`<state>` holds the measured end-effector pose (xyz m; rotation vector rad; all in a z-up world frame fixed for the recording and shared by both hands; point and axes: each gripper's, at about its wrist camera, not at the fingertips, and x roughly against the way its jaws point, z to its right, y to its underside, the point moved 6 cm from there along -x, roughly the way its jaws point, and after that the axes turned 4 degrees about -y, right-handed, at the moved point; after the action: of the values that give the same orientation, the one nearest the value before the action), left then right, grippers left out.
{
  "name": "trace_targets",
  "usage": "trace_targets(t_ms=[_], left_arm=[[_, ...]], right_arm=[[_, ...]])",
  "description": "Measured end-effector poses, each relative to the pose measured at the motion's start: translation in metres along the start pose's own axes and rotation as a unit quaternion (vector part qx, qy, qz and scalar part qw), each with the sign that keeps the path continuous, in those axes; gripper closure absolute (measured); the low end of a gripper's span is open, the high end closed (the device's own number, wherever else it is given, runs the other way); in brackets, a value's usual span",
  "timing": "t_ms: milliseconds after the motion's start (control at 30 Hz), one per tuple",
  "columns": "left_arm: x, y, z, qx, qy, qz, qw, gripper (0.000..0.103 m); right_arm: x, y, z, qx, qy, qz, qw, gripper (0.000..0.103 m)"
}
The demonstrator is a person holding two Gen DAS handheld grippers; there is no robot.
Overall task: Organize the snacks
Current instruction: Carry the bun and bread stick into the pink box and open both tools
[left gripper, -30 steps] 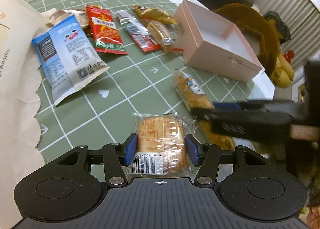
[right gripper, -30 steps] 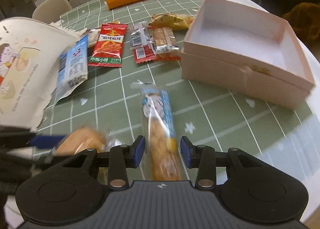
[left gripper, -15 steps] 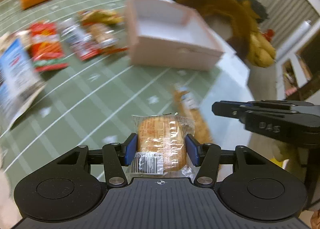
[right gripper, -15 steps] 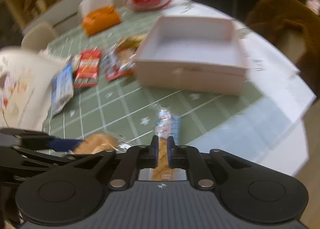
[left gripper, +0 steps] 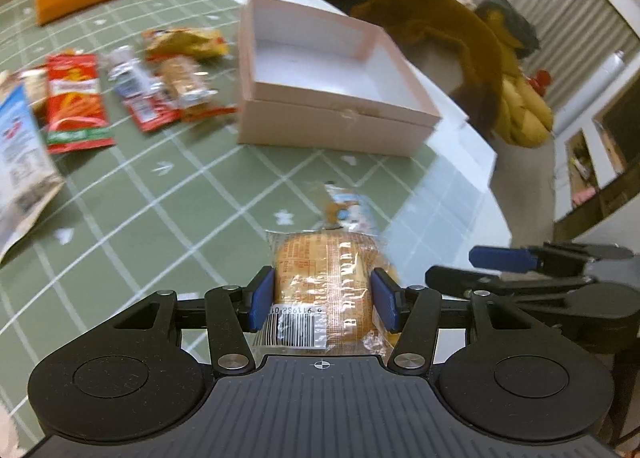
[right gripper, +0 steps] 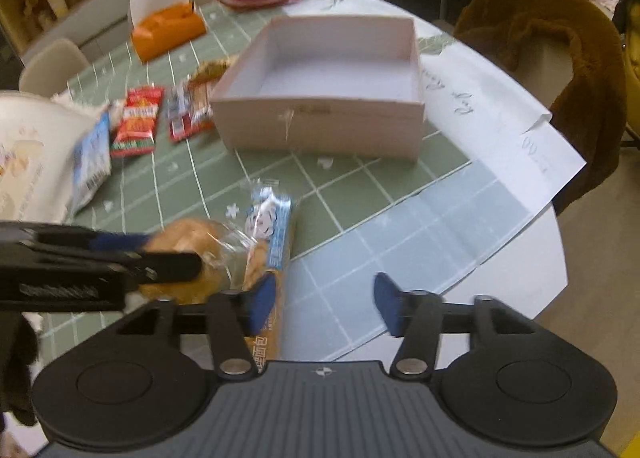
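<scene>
Left of the box (left gripper: pixel 332 97), blurred snack packets (left gripper: pixel 160 89) defy reading; the blue bag (left gripper: pixel 20 161) runs off-frame.

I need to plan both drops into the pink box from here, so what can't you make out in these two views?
- Long blue-wrapped pastry stick: its near end is covered by the right gripper, whose jaws stand open; whether it is still held or free, I cannot tell.
- The same stick in the left view: mostly hidden behind the clear-wrapped bun clamped in the left gripper.
- Open pink cardboard box: near floor hidden by its front wall.
- Print on the red snack packet: blurred.
</scene>
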<state>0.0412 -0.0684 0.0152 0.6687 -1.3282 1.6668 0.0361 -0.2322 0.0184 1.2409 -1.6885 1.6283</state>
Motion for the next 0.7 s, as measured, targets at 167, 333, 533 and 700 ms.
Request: trace_targets(t_ms=[167, 333, 533, 700], left_arm=[[0.008, 0.009, -0.023, 0.020, -0.024, -0.004, 0.9995, 0.045], [0.015, 0.013, -0.037, 0.033, -0.037, -0.003, 0.9988, 0.045], [0.018, 0.016, -0.034, 0.023, -0.033, -0.002, 0.9992, 0.045], [0.018, 0.014, -0.028, 0.014, -0.021, 0.002, 0.9997, 0.045]], right_arm=[[-0.019, 0.000, -0.020, -0.024, -0.027, -0.006, 0.999, 0.037], [-0.047, -0.022, -0.032, -0.013, 0.036, 0.037, 0.999, 0.035], [-0.072, -0.021, -0.037, 0.002, 0.018, -0.006, 1.000, 0.066], [-0.042, -0.006, -0.028, -0.009, 0.005, 0.000, 1.000, 0.075]])
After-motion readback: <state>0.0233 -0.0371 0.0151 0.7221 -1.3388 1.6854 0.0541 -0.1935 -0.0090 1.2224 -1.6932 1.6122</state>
